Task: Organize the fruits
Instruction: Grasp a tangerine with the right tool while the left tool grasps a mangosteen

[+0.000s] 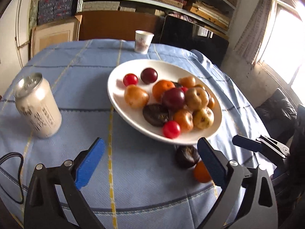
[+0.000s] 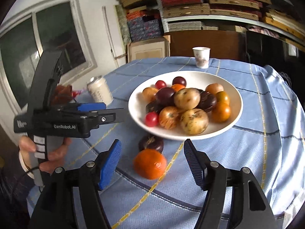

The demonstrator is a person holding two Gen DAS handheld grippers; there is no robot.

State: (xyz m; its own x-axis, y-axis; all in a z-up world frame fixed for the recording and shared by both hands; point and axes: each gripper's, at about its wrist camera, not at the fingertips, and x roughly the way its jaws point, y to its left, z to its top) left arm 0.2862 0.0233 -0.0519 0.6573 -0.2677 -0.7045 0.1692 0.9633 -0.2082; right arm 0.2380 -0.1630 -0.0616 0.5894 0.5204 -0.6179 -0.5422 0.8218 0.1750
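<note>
Both jaws are held apart and empty, left gripper wide, right gripper narrower, since orange and dark fruit are left off plate at 6 o'clock.

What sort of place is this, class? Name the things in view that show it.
Probably a room in a home, partly used for storage: a table under a blue checked tablecloth, a white plate of fruit, and shelves stacked with flat boxes.
</note>
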